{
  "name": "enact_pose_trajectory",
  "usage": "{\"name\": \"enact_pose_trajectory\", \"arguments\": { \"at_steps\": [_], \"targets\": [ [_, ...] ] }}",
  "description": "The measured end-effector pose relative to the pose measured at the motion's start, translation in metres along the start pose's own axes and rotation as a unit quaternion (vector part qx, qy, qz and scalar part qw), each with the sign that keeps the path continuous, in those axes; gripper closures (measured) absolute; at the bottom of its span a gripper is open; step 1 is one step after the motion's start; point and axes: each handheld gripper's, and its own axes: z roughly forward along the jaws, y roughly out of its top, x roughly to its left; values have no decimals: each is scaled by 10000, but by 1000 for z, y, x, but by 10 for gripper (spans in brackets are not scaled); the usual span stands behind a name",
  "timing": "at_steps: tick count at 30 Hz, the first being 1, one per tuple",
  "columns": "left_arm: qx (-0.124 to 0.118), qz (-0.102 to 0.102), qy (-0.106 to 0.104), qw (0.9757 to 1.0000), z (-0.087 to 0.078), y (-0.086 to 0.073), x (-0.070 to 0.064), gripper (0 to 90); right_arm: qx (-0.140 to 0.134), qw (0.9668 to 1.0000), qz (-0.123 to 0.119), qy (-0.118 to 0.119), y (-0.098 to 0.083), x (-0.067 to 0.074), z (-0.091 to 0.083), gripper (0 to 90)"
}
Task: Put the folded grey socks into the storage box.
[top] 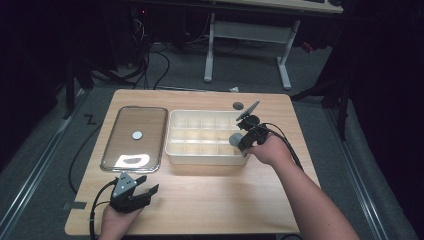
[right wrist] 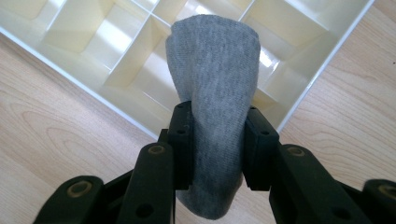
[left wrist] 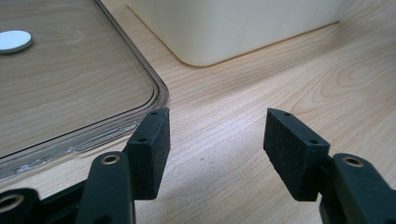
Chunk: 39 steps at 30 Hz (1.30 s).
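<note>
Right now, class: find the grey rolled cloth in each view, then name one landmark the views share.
High view: the grey rolled cloth sits right of centre, at the divided tray's right end.
Left gripper view: not in it.
Right gripper view: centre, clamped in the right gripper.
Shared landmark: the cream divided tray.

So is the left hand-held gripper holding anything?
No, in the left gripper view the left hand-held gripper stands open over the bare table, with nothing between its jaws.
</note>
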Motion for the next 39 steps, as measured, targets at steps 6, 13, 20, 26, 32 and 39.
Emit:
{"name": "enact_pose_trajectory", "arguments": {
  "at_steps": [6, 13, 20, 26, 32, 39],
  "targets": [
    [9, 2, 4, 10000, 0, 0, 0, 418, 38, 10000, 78, -7, 3, -2, 1, 695],
    [6, -35, 41, 10000, 1, 0, 2, 417, 166, 9997, 174, 16, 6, -3, 8, 695],
    [27, -15, 25, 10000, 0, 0, 1, 417, 264, 9995, 180, 16, 9, -5, 16, 696],
    [41, -13, 33, 10000, 1, 0, 3, 417, 389, 9990, 202, -16, 9, -6, 24, 699],
    [45, -13, 55, 10000, 1, 0, 3, 418, 511, 9983, 265, -14, 9, -8, 31, 708],
    [46, -10, 55, 10000, 1, 0, 4, 418, 656, 9976, 220, -102, 10, -5, 37, 719]
  ]
}}
